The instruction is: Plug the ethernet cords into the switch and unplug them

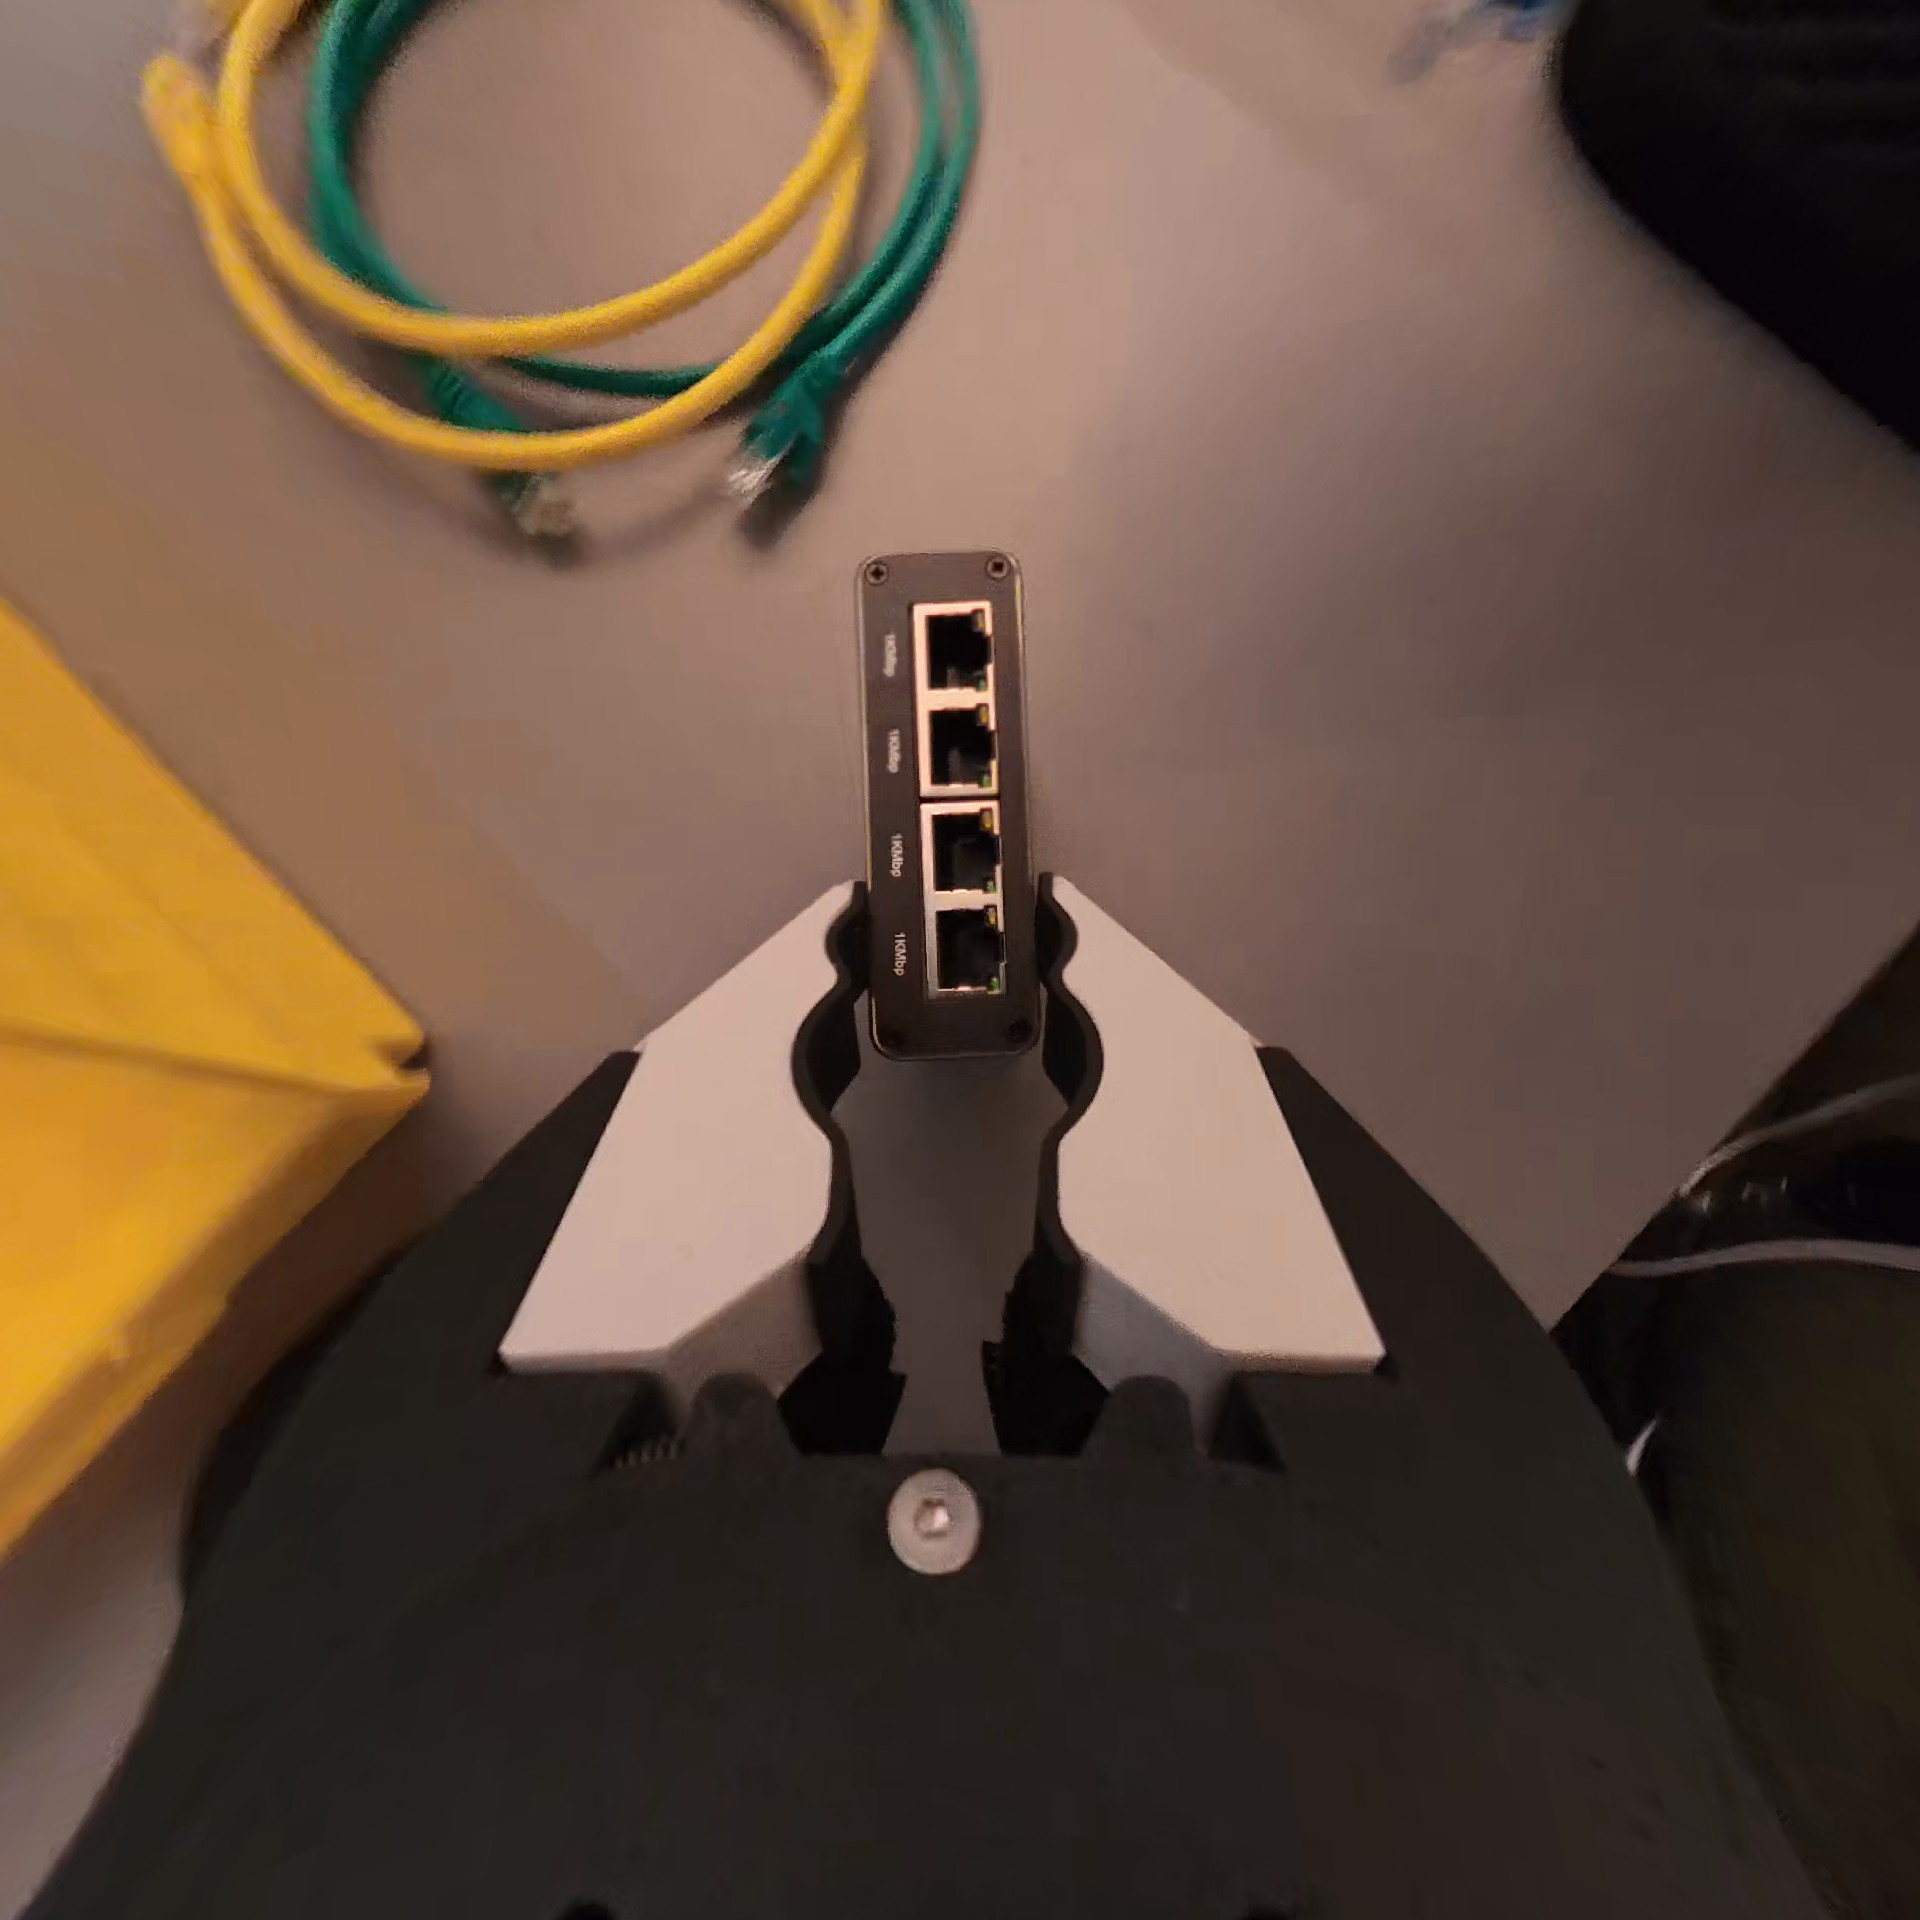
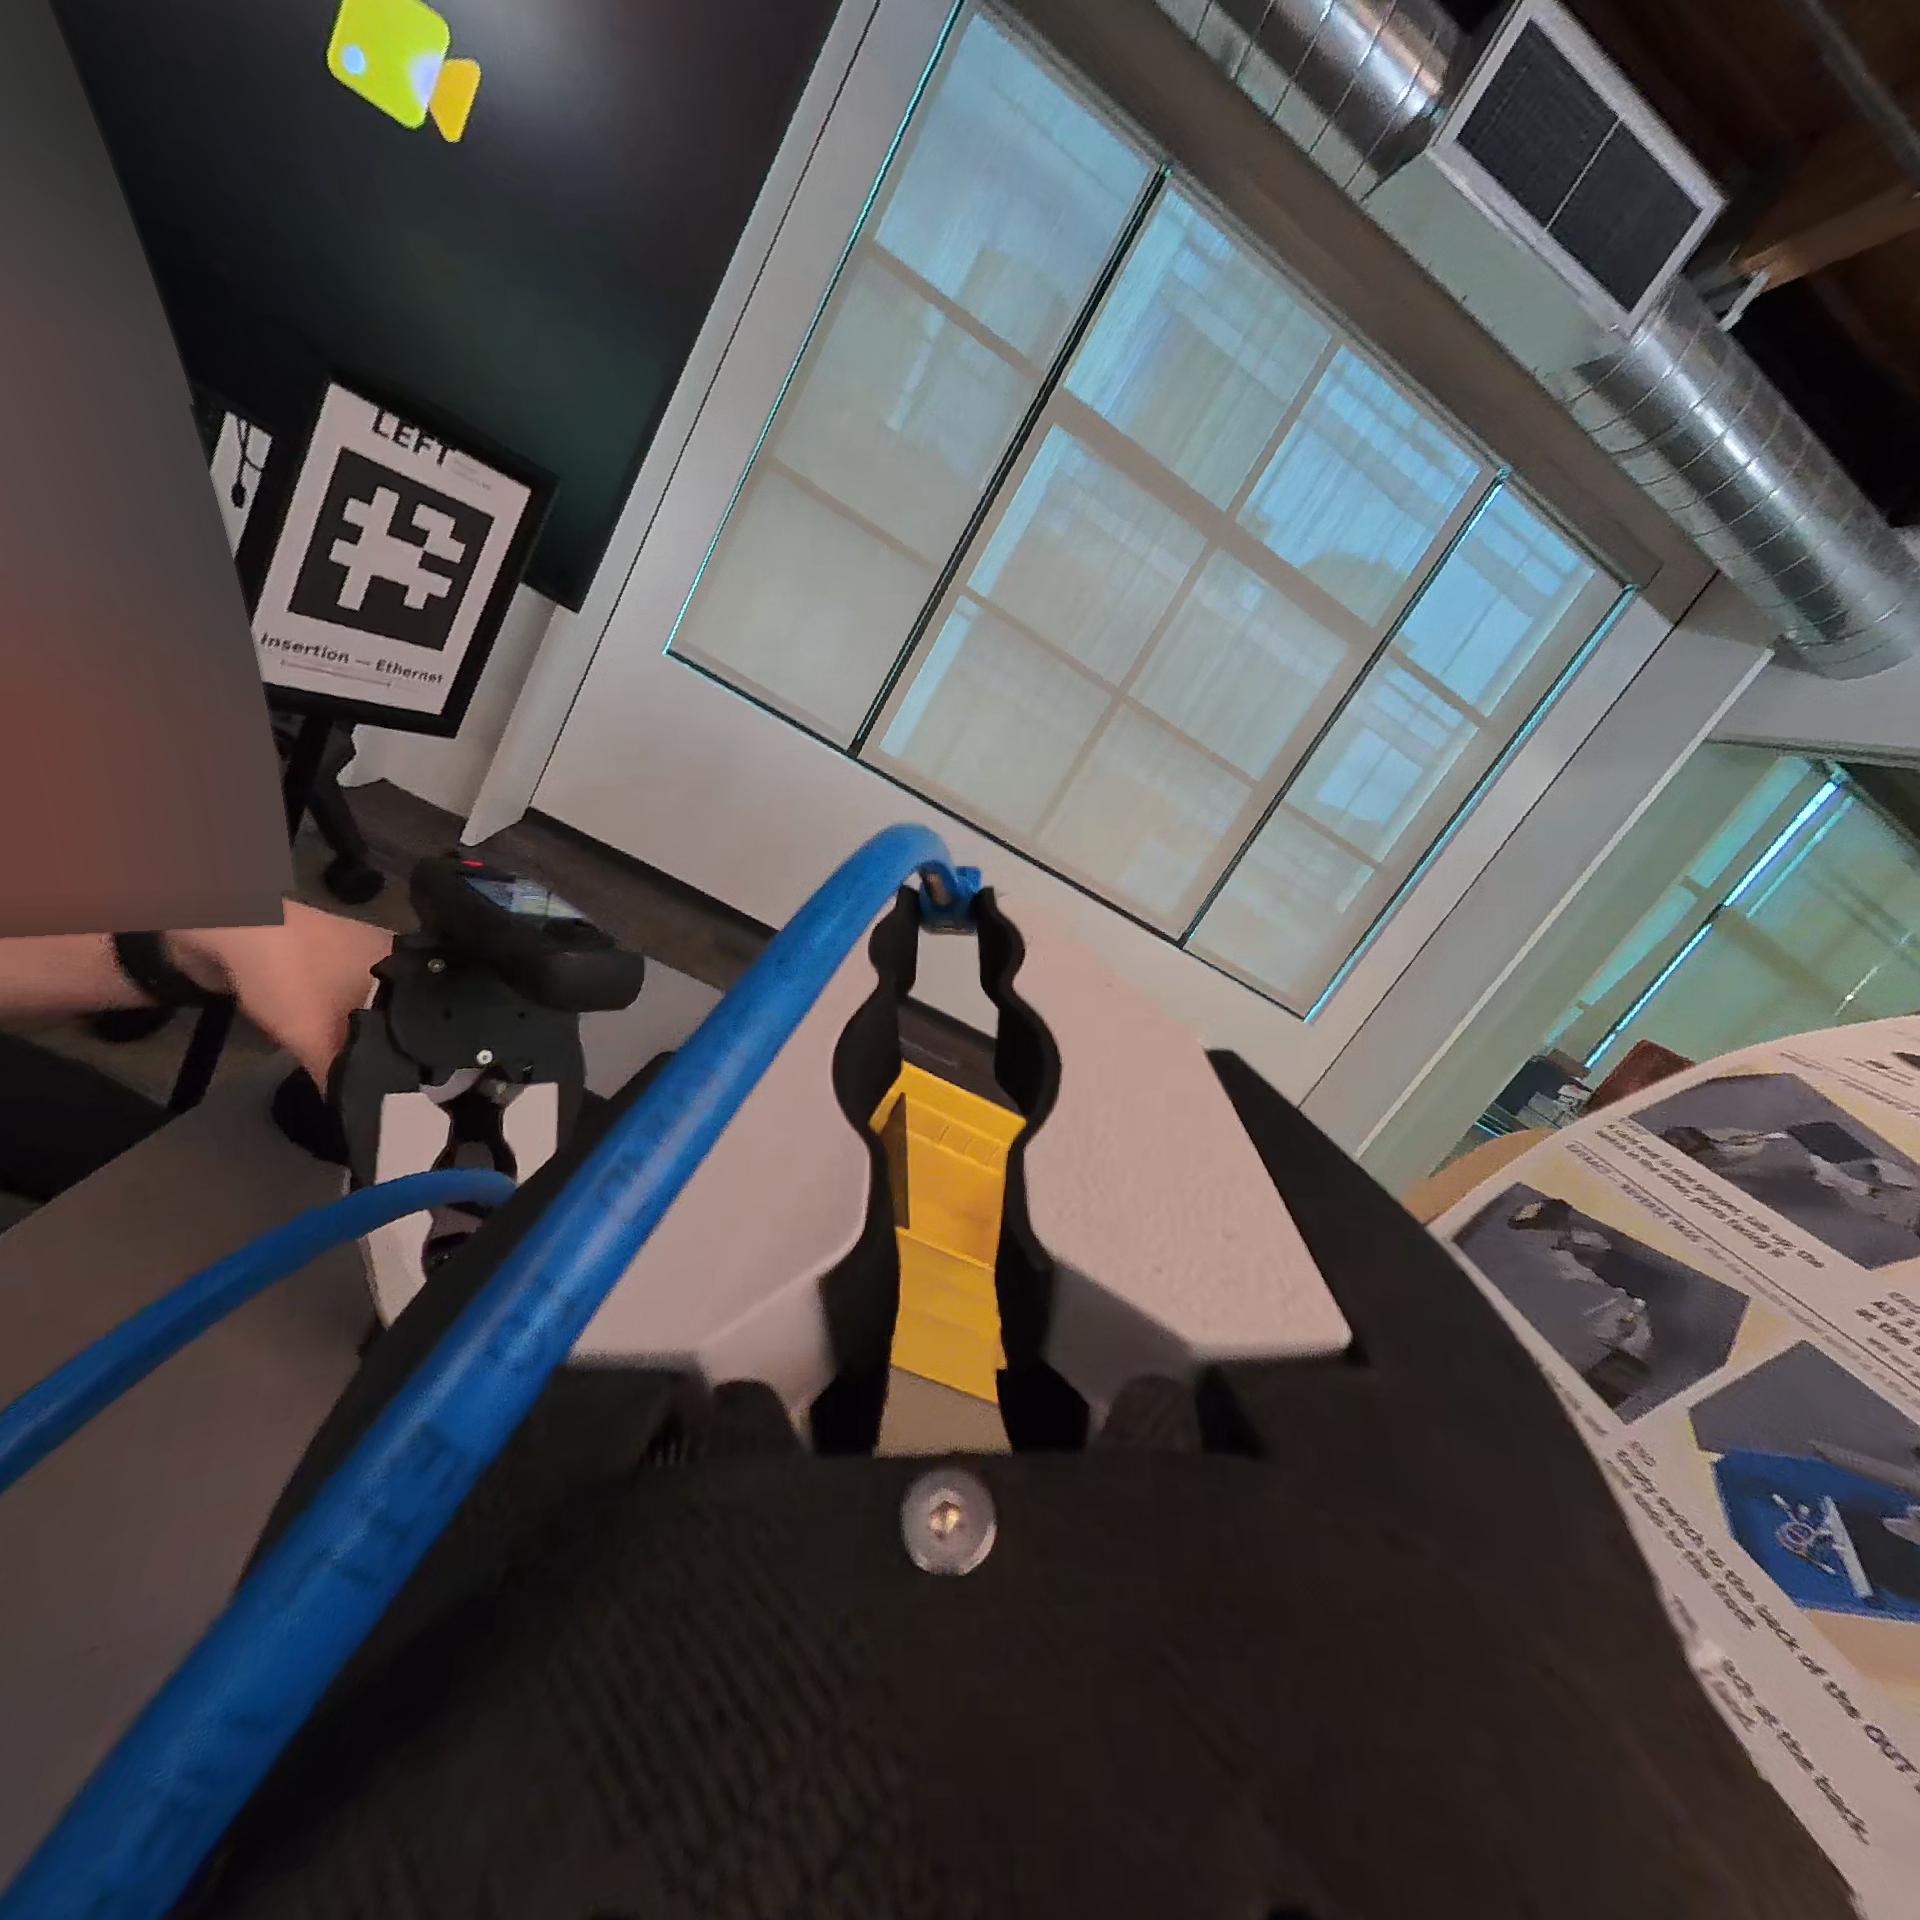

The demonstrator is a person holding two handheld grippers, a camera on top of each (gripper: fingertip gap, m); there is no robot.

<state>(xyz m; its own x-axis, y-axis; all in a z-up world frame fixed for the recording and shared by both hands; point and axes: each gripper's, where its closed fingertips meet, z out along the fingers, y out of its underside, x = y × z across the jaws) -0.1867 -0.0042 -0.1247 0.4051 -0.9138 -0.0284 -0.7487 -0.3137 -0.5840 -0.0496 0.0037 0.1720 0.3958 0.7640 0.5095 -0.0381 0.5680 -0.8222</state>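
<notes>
Left gripper clamps the black four-port switch, pointing at twelve o'clock; right gripper, angled upward, pinches a blue ethernet plug.

A grey tabletop fills most of the left wrist view, with a yellow bin at eight o'clock and a dark shape at two o'clock (too blurred to name). In the right wrist view a large white-framed window with a grid of panes takes the centre, letting in pale bluish light. Silver ducting runs toward two o'clock. A dark wall stands at eleven o'clock, a framed black-and-white marker sign at ten, and a printed instruction sheet at four.
</notes>
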